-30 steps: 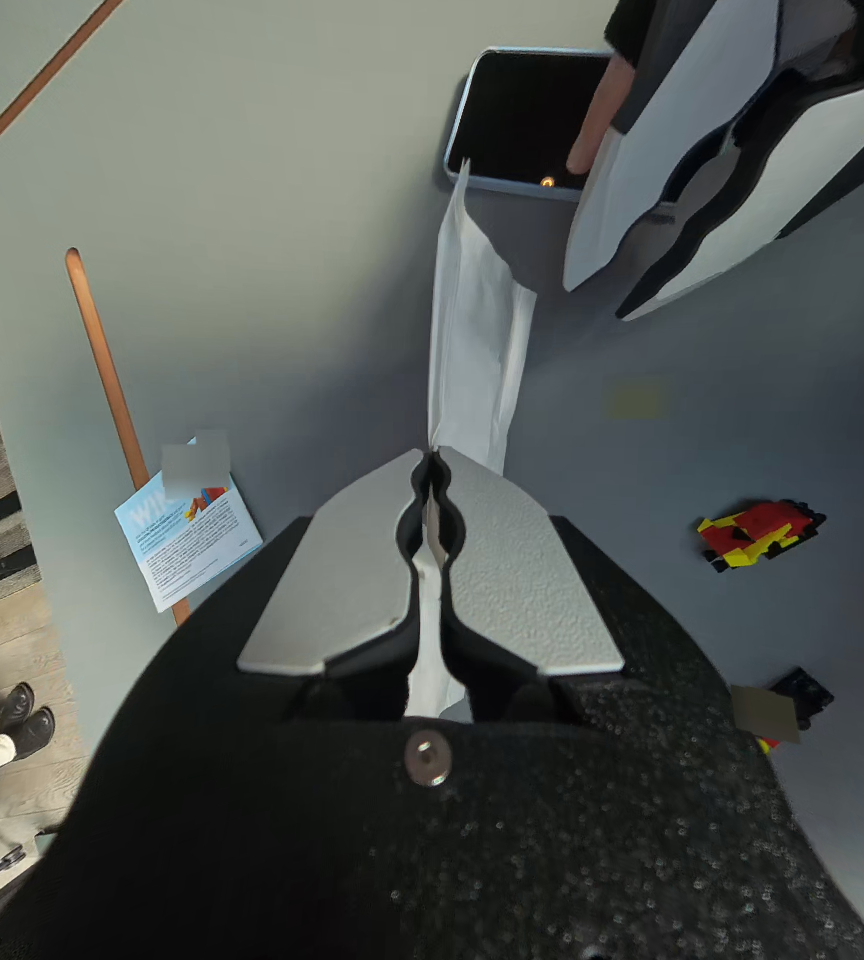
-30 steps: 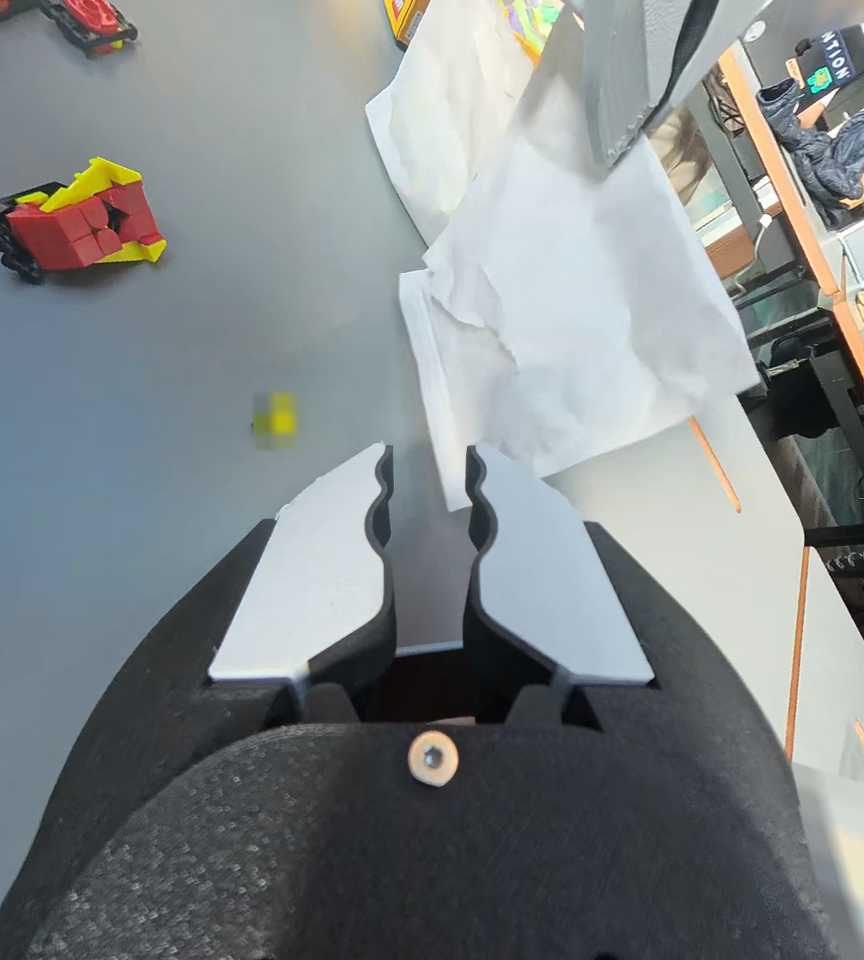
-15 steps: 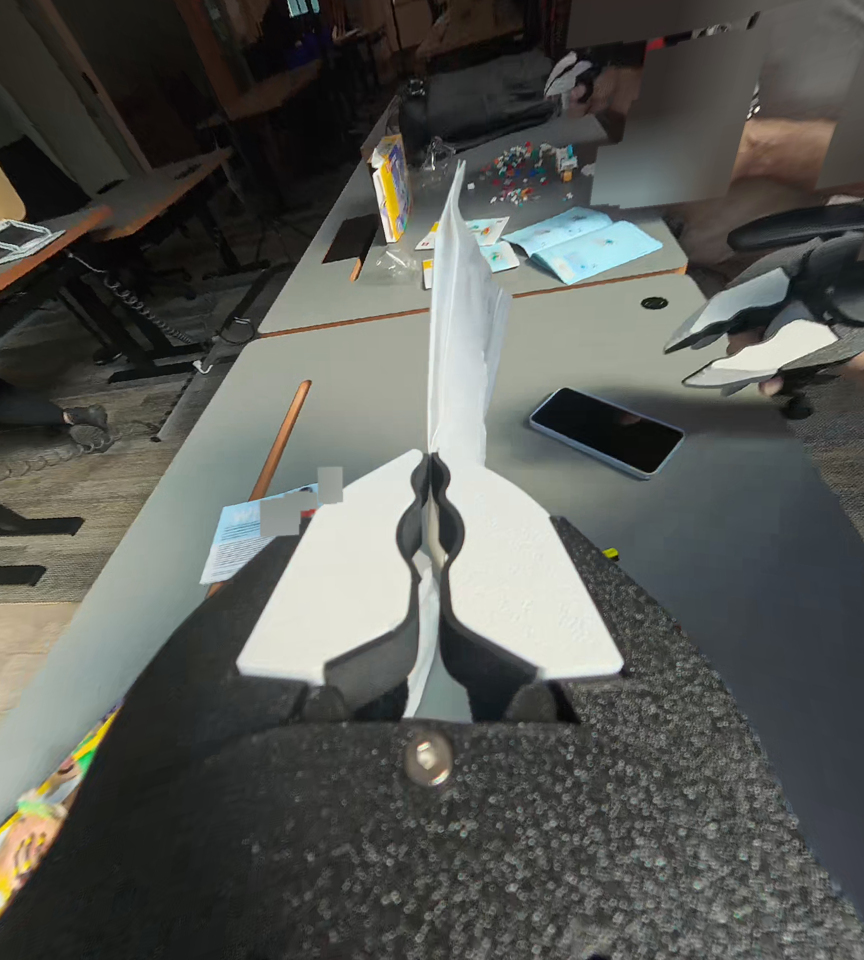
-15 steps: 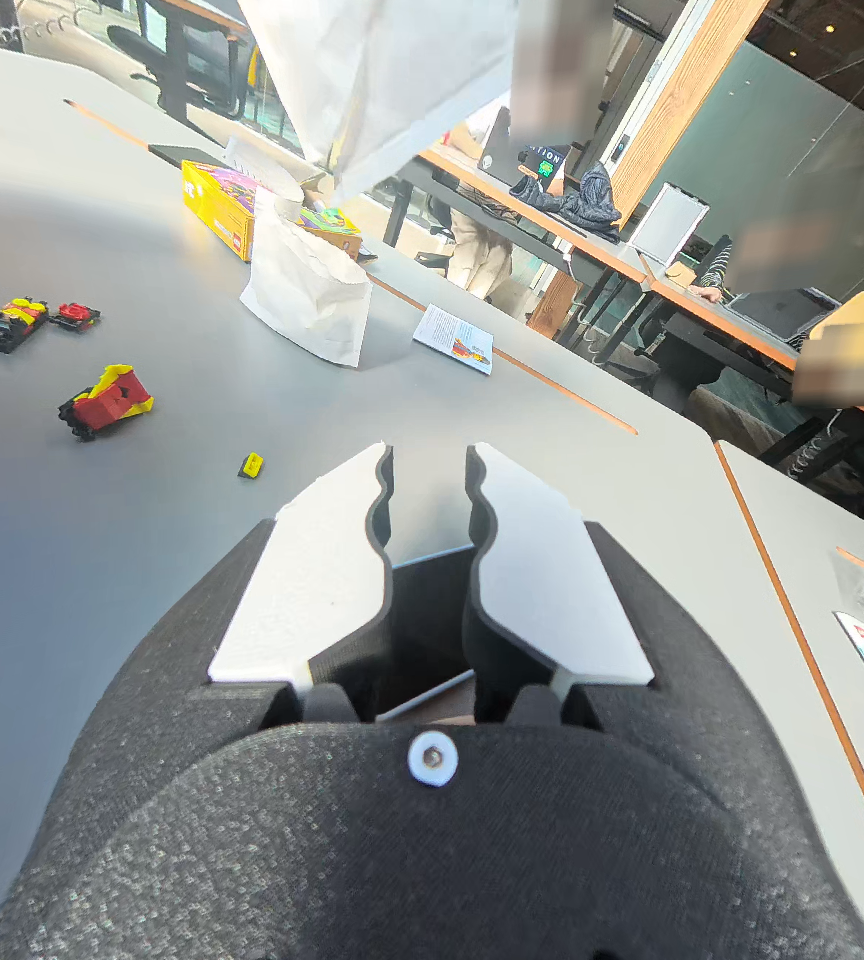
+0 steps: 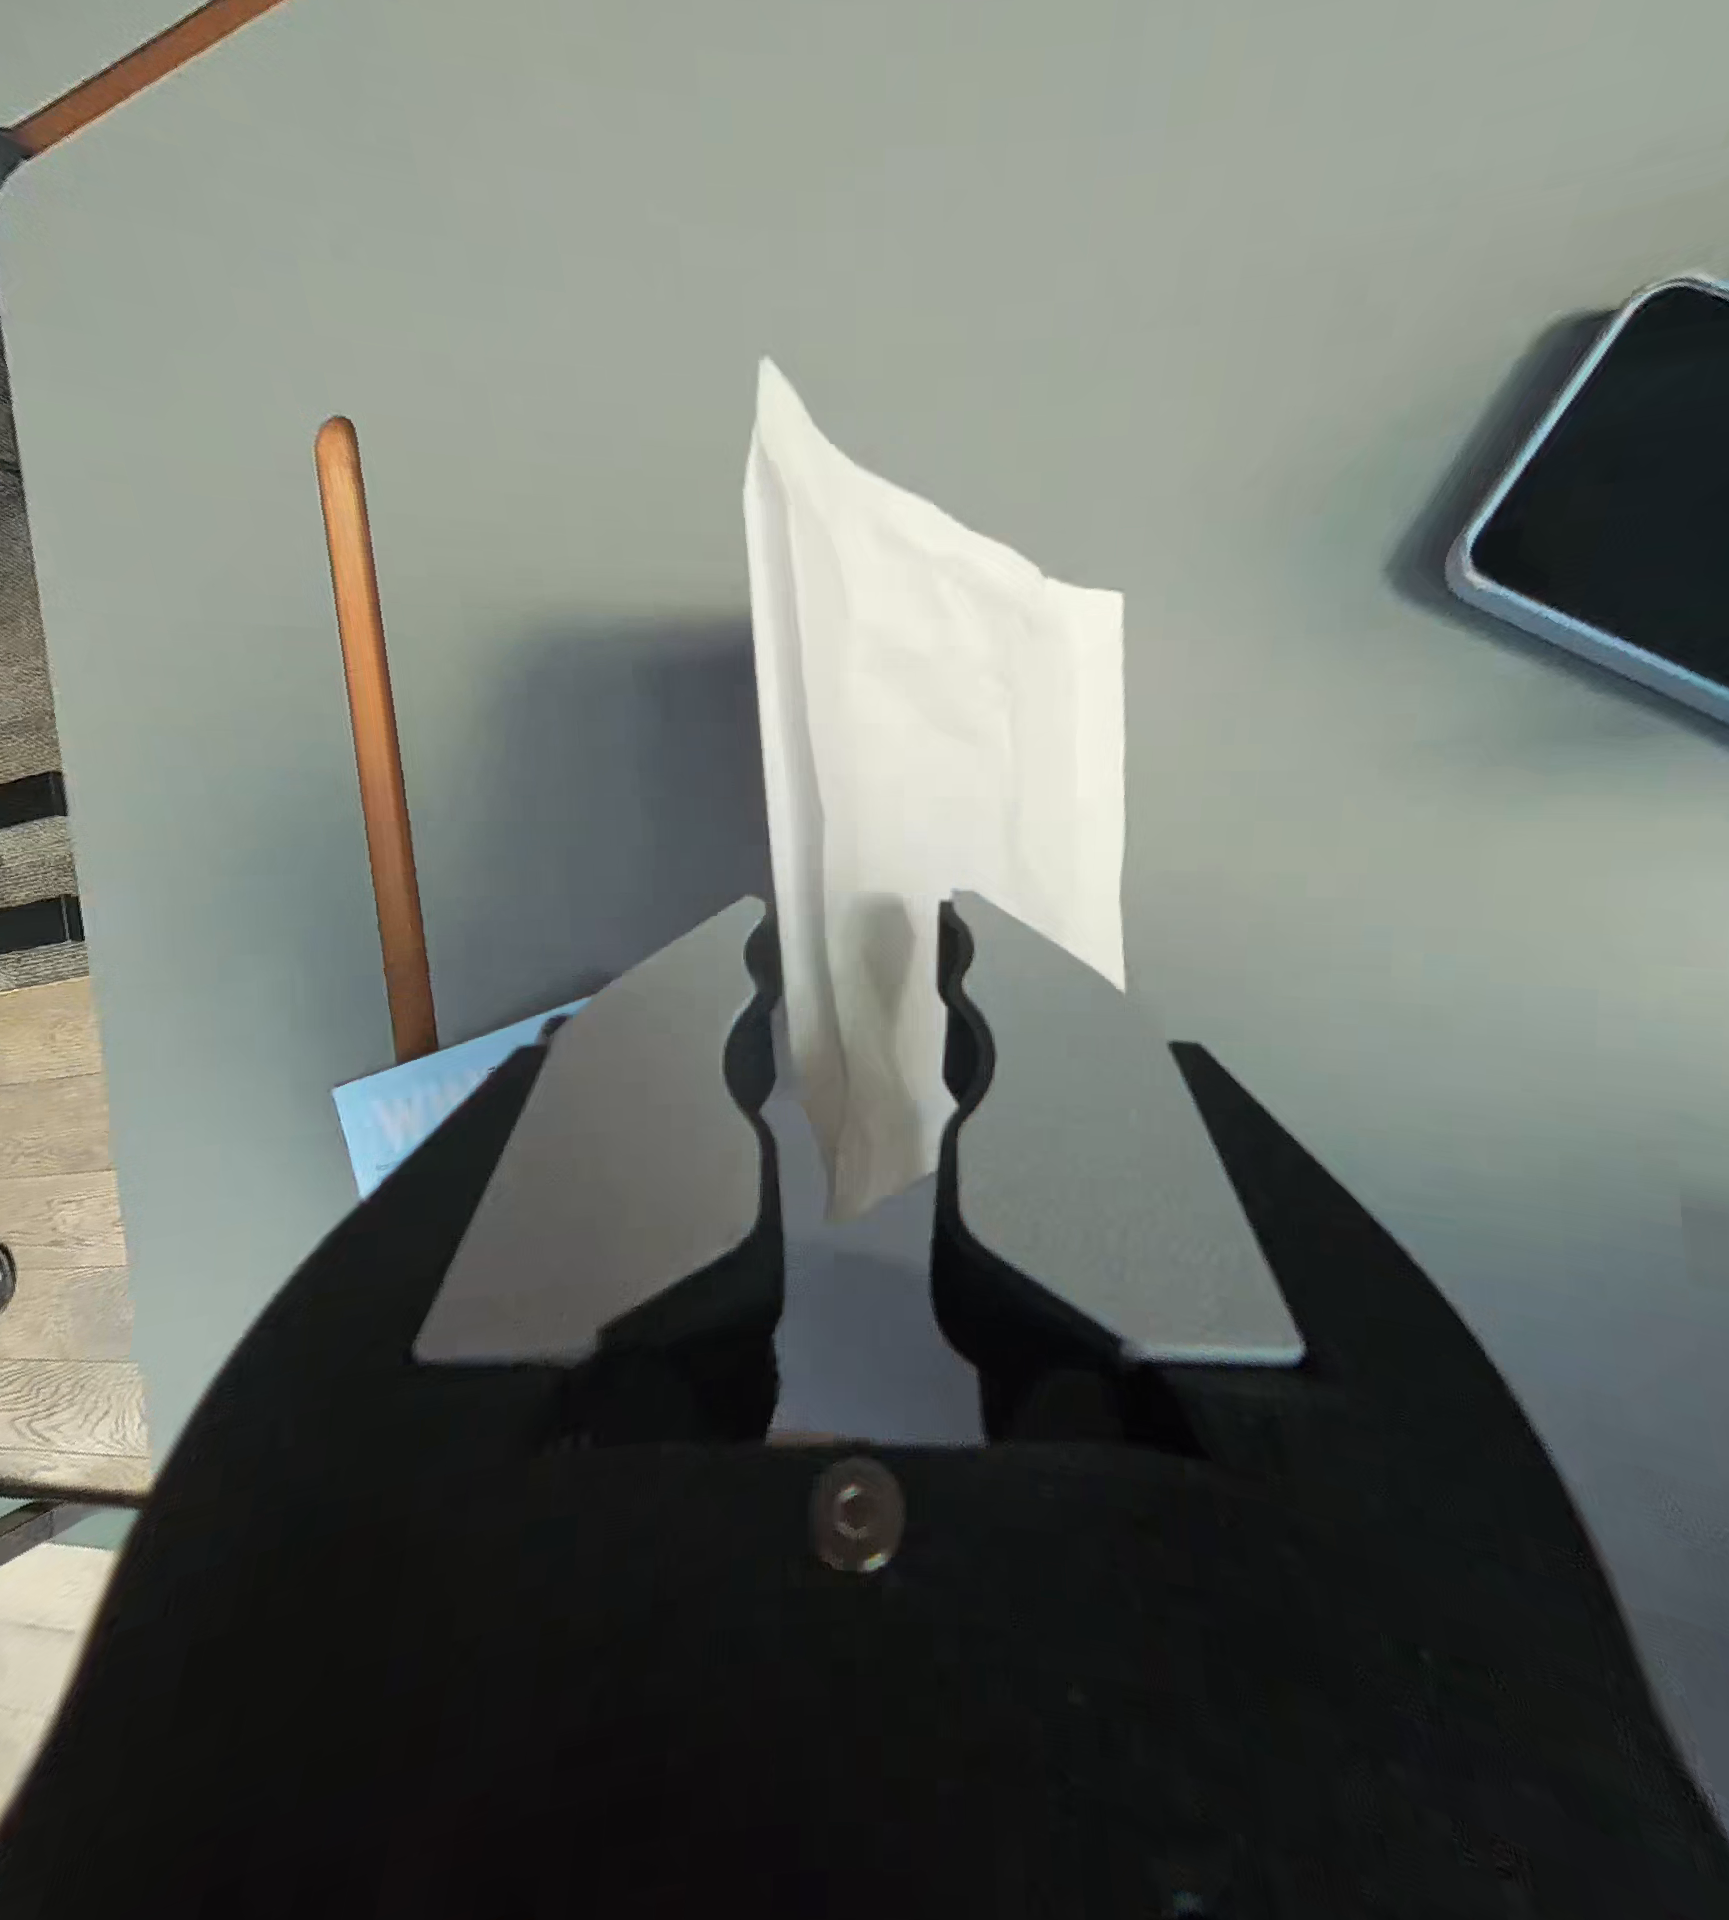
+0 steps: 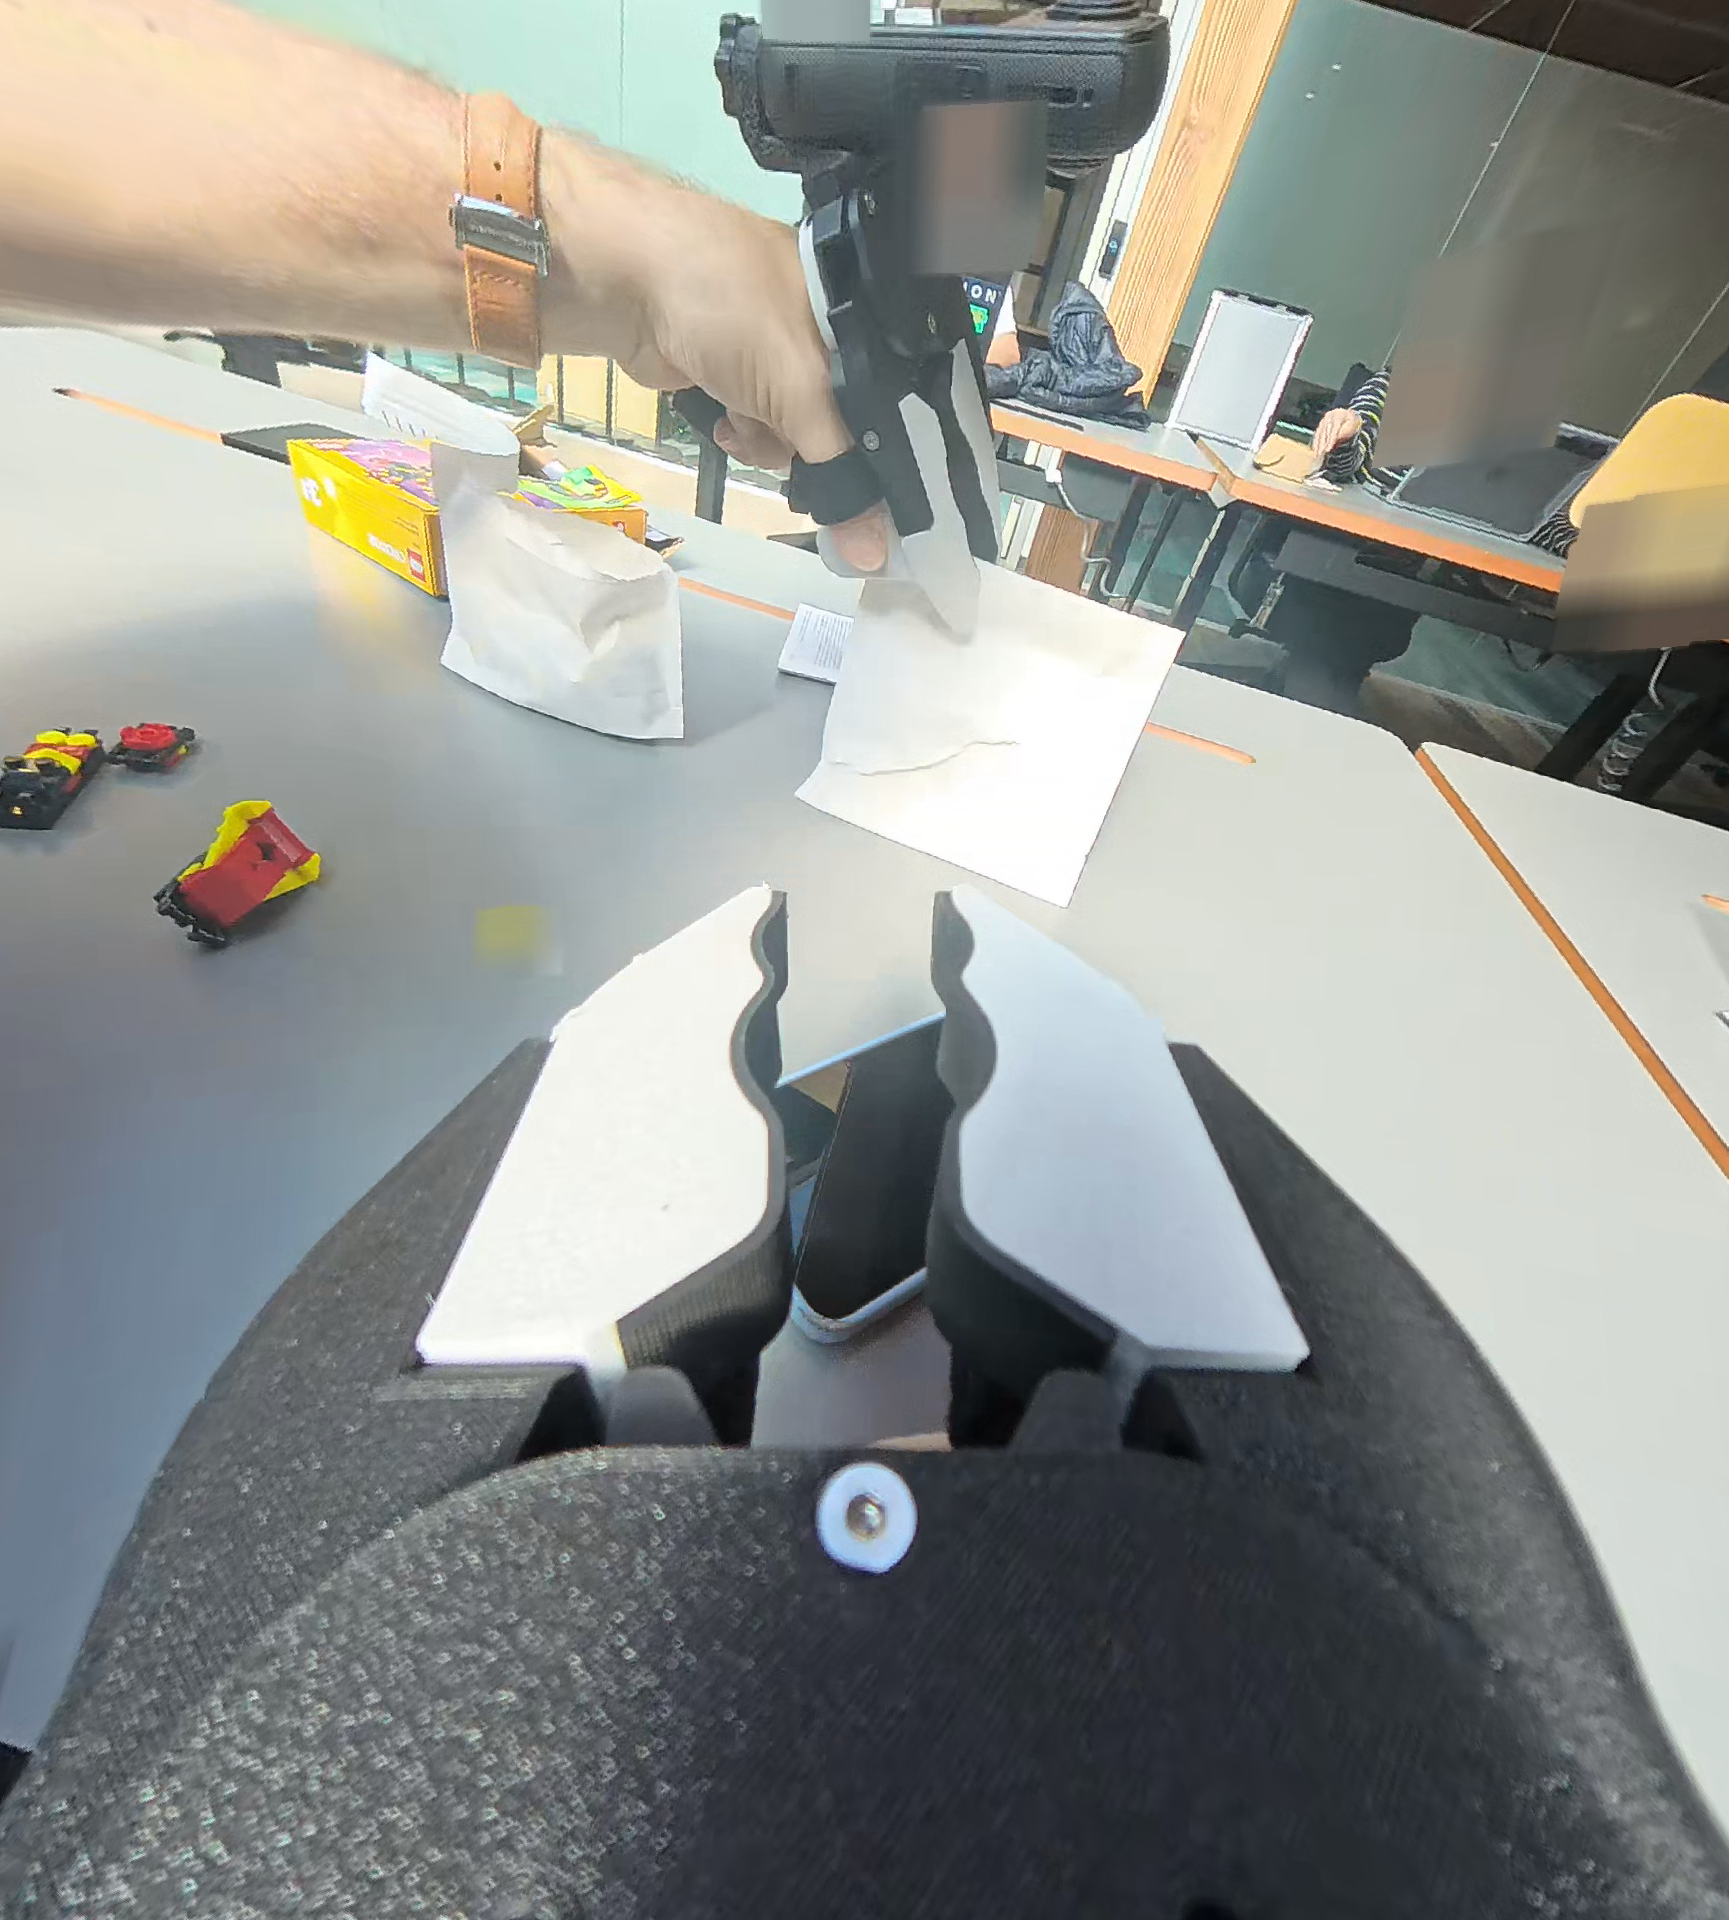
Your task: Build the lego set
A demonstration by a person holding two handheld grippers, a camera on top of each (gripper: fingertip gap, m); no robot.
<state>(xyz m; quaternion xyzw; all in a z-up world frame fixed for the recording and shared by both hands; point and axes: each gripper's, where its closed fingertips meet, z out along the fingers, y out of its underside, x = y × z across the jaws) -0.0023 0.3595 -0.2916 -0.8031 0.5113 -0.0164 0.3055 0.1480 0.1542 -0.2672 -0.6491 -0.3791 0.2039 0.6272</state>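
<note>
**Obs 1:** Opened since half a second ago: the left gripper [image 5: 855, 904]. It was clamped on the flat white paper bag [image 5: 922, 727] and its jaws now stand apart. Its camera has also swung from looking across the room to looking down on the grey table [image 5: 1255, 260].

**Obs 2:** Is the bag loose, then?

**Obs 1:** It sits in the gap, close to the left finger, with no pinch on it. I cannot tell whether it still touches a pad. In the right wrist view the bag [image 6: 995, 748] hangs from just under the left gripper [image 6: 943, 592], which points downward in the person's hand [image 6: 725, 343]. A brown leather watch strap [image 6: 501, 229] is on that wrist.

**Obs 2:** And the right gripper [image 6: 860, 894]?

**Obs 1:** Released, nothing between its fingers. A black-screened phone in a pale blue case [image 6: 870, 1195] lies on the table below the gap. The left wrist view has the phone [image 5: 1670, 499] at its right edge.

**Obs 2:** Where are the lego parts?

**Obs 1:** Far left of the right wrist view, on the table. A red and yellow wedge on a black base [image 6: 242, 873] is nearest. Beyond it are a black, red and yellow block assembly [image 6: 44, 774] and, just beside that, a small red-topped black piece [image 6: 153, 743]. All are well apart from both grippers.

**Obs 2:** Anything further back?

**Obs 1:** A second, crumpled white paper bag [image 6: 569, 634] stands in front of a yellow cardboard box [image 6: 361, 509]. A pale blue printed leaflet [image 5: 424, 1112] peeks out by the left finger, beside a brown wooden strip [image 5: 372, 727].
</note>
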